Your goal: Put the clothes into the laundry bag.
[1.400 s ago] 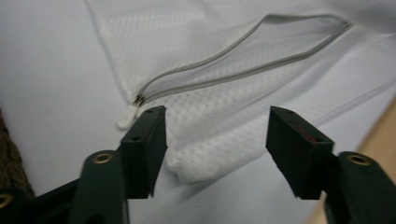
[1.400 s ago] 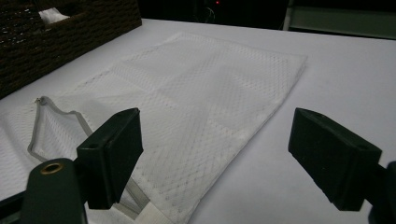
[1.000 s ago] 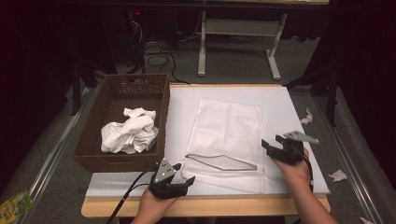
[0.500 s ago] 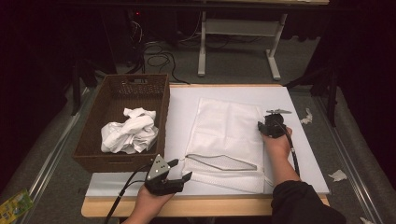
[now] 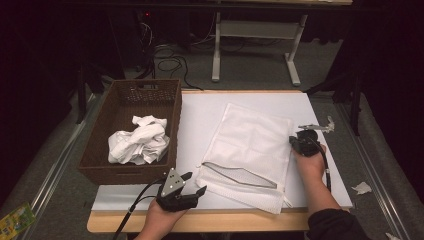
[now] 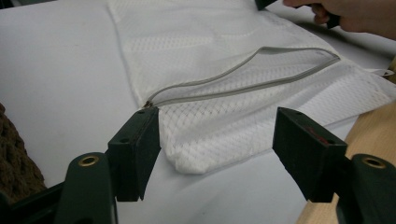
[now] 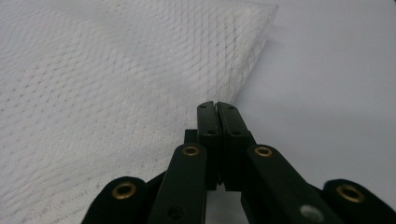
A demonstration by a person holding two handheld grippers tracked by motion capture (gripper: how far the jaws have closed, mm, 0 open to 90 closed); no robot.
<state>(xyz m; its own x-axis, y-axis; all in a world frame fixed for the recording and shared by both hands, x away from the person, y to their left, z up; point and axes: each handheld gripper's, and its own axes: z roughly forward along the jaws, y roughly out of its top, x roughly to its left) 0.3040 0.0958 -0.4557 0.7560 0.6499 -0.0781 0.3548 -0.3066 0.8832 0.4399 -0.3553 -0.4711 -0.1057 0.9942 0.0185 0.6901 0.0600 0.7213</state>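
At the counter's [image 5: 320,107] near edge, the left hand [image 5: 160,220] is seen resting low, its left gripper [image 5: 196,184] aimed across the white surface at the mesh laundry bag [image 5: 250,150]. The jaws are held wide apart and empty; in the left gripper view the bag's near corner [image 6: 187,161] is framed between them, untouched, with the grey zipper [image 6: 243,77] gaping just beyond. Farther out, the right hand [image 5: 310,162] is stretched forward along the bag's right edge, with the right gripper [image 5: 291,141] pressed against that edge. Its jaws have just been closing and are now seen fully together; whether any mesh is caught between them cannot be told. Left of the bag, a wicker basket [image 5: 165,90] is shown holding crumpled white cloth [image 5: 139,140].
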